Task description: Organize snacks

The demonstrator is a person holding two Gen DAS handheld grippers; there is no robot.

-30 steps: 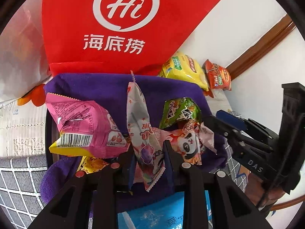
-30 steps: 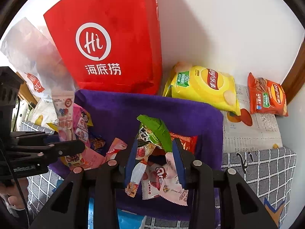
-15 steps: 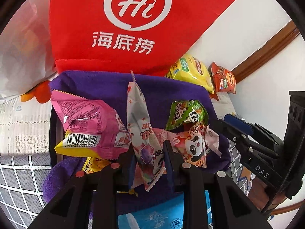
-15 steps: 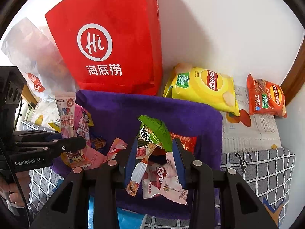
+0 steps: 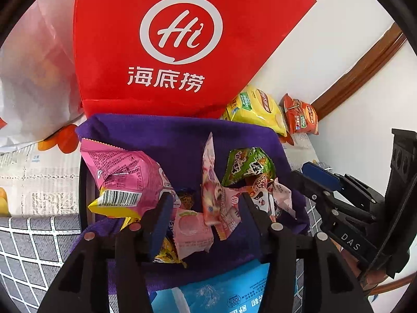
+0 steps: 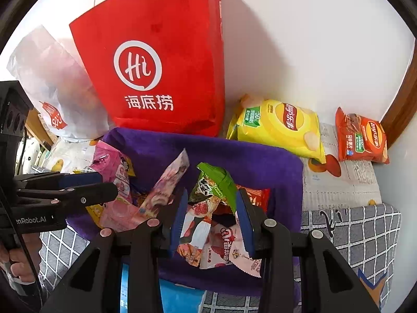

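Wall: plain white [image 6: 299, 39], closing the far side; brown wooden trim [image 5: 365, 73] runs up at far right.
Counter: covered near with a grey cloth of white grid lines [image 6: 351, 234]; farther back a printed cover with fruit pictures [image 6: 336, 180].
Purple bin: fabric-lined basket [image 5: 169, 135] at centre, its far rim just beside the red bag.
Red bag: tall paper bag with white "Hi" logo [image 6: 161, 73], upright against the wall, behind the bin.
White plastic bag: crumpled [image 6: 49, 78], left of the red bag.
Yellow chip bag: [image 6: 281, 127] lying on the printed cover, far right of the bin.
Orange chip bag: [image 6: 361, 138] farther right, near the trim, apart from the yellow one.
Snacks in bin: pink packet with barcode [image 5: 122, 174] at left; slim pink-white sachet [image 5: 212, 190] leaning upright in the middle; green packet [image 5: 247, 165] to the right; a loose heap of small wrappers beneath.
Blue pack: [image 5: 221, 292] at the near edge, below the bin.
Left gripper: [image 5: 206, 208] fingers spread wide, over the bin; whether they touch the sachet I cannot tell.
Right gripper: [image 6: 211, 216] fingers parted on either side of the green packet and small wrappers; whether they pinch them I cannot tell.
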